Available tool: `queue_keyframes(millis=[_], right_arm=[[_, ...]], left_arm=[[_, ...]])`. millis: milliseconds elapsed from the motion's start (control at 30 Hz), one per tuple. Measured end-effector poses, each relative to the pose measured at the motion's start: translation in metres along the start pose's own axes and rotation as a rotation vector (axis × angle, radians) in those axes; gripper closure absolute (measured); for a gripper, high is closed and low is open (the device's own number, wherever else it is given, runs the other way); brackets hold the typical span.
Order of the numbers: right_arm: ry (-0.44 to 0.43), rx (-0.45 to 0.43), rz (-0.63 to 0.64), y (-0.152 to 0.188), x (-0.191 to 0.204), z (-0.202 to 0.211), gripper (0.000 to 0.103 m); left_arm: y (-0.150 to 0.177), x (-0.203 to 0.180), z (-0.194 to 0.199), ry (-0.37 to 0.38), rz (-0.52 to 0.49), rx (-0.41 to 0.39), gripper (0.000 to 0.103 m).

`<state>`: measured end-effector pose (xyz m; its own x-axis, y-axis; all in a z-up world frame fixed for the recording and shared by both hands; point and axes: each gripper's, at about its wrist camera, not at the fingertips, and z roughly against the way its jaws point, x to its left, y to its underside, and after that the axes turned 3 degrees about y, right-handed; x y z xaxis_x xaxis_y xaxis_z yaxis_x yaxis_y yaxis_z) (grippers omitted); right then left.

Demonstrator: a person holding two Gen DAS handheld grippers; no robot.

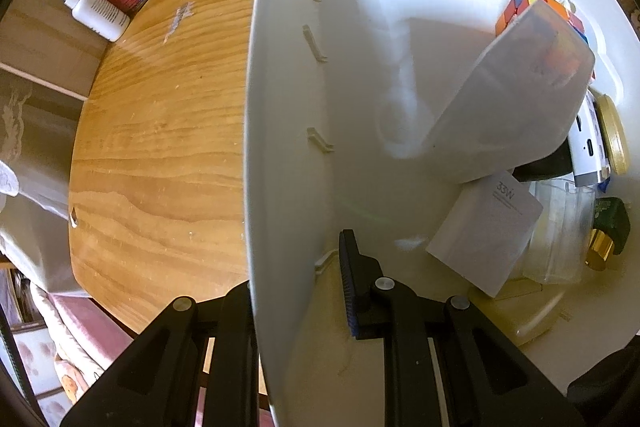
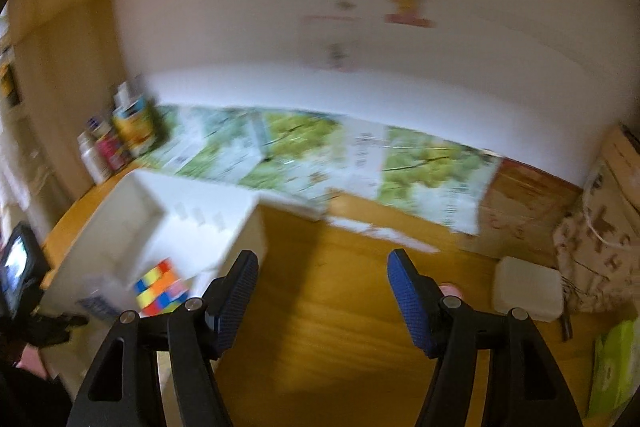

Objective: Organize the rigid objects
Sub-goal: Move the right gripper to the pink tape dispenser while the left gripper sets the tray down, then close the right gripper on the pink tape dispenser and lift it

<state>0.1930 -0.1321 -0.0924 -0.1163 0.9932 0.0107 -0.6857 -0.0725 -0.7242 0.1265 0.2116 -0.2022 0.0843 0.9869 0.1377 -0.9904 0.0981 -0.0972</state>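
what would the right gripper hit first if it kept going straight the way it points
Probably the bare wooden table: the right gripper is open and empty, angled down at it. The picture is blurred, so depth is unclear.

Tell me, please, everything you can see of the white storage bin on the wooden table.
The white bin looks like smooth rigid plastic, with small raised tabs along its inner walls. It stands upright on the wooden table. The left gripper is shut on its side wall, one jaw inside, one outside. Inside lie a colour cube, a frosted case, a white box and other small items.
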Motion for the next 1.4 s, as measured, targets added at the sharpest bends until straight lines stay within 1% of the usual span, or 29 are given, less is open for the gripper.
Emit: queue_keyframes(millis=[167, 300, 333, 367, 433, 533, 733, 933, 1000, 1067, 1100, 1133, 1200, 1267, 1333, 1400], right_arm=[[0.095, -0.024, -0.097, 0.014, -0.034, -0.017, 0.035], [0.15, -0.009, -0.16, 0.029, -0.059, -0.035, 0.035], [0.159, -0.002, -0.166, 0.032, -0.063, -0.039, 0.035], [0.168, 0.007, -0.171, 0.036, -0.068, -0.044, 0.035], [0.182, 0.027, -0.176, 0.041, -0.074, -0.052, 0.035], [0.196, 0.061, -0.196, 0.049, -0.083, -0.066, 0.035], [0.204, 0.12, -0.224, 0.063, -0.092, -0.088, 0.035], [0.208, 0.177, -0.217, 0.069, -0.093, -0.104, 0.035], [0.203, 0.191, -0.223, 0.07, -0.093, -0.109, 0.035], [0.207, 0.204, -0.223, 0.071, -0.093, -0.112, 0.038], [0.208, 0.197, -0.217, 0.071, -0.093, -0.112, 0.04], [0.209, 0.197, -0.214, 0.071, -0.093, -0.112, 0.045], [0.207, 0.196, -0.212, 0.071, -0.094, -0.112, 0.046], [0.208, 0.196, -0.209, 0.071, -0.094, -0.112, 0.046], [0.211, 0.196, -0.208, 0.071, -0.094, -0.112, 0.046], [0.221, 0.196, -0.206, 0.07, -0.094, -0.111, 0.046]], left_arm=[[0.001, 0.002, 0.002, -0.015, 0.025, 0.0, 0.084], [0.004, 0.004, 0.008, -0.022, 0.046, -0.004, 0.084], [0.005, 0.006, 0.011, -0.023, 0.055, -0.008, 0.084], [0.006, 0.008, 0.013, -0.028, 0.065, -0.009, 0.081], [0.009, 0.011, 0.018, -0.023, 0.086, -0.016, 0.081], [0.012, 0.011, 0.027, -0.027, 0.095, -0.044, 0.081], [0.017, 0.011, 0.05, -0.007, 0.134, -0.116, 0.081], [0.012, 0.012, 0.067, -0.004, 0.158, -0.168, 0.081], [0.009, 0.015, 0.07, 0.012, 0.178, -0.181, 0.081], [0.007, 0.016, 0.07, 0.031, 0.184, -0.162, 0.076], [0.006, 0.016, 0.07, 0.031, 0.182, -0.158, 0.068], [0.006, 0.014, 0.071, 0.026, 0.178, -0.163, 0.061], [0.006, 0.013, 0.072, 0.026, 0.173, -0.172, 0.06], [0.004, 0.013, 0.074, 0.035, 0.171, -0.172, 0.054], [0.003, 0.012, 0.076, 0.035, 0.165, -0.182, 0.046], [0.002, 0.012, 0.08, 0.035, 0.157, -0.193, 0.041]])
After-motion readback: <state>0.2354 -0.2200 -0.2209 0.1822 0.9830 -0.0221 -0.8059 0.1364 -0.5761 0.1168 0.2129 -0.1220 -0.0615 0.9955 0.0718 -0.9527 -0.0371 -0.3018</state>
